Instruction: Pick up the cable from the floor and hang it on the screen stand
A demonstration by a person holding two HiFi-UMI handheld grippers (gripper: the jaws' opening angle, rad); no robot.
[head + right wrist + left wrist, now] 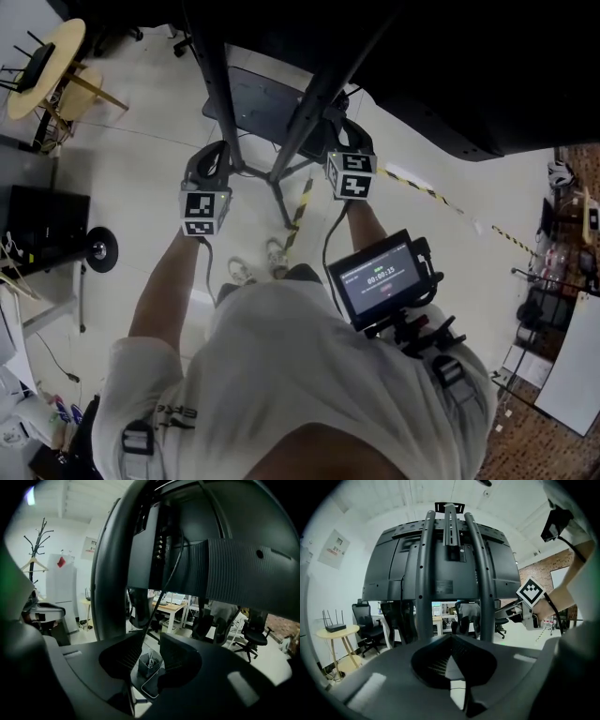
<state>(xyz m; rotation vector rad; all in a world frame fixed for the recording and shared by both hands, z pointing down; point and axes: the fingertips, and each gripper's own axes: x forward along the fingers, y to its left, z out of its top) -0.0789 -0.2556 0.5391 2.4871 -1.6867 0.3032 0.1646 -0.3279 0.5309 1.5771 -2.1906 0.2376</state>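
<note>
Now, cable: a thin black cable runs from the back of the large black screen down into the gap of the right gripper and drops on below it. This stretch is off the floor; the lower end is out of sight.
Right jaws: spread. The cable lies against the left-hand ribbed pad and is not pinched as far as shows. It is probably carried loosely so it can slide while being led up.
Left jaws: the left gripper has its jaws pressed together with nothing seen between them, so it looks free to help.
Stand: the black tubular screen stand has three curved posts up the screen's back. The left gripper faces it square on; the right gripper sits close beside one thick post.
Step judged: the cable is raised to the stand but the hang is not yet settled. It needs a bracket or post to lie over.
Edges: the posts and the screen's lower rim crowd the right gripper. The gaps between posts are narrow, a snag risk.
Open room: the pale floor spreads to either side of the stand's legs. A small grey box and a flat dark slab lie below the right jaws. A round wooden bench and a black office chair stand well apart at left.
</note>
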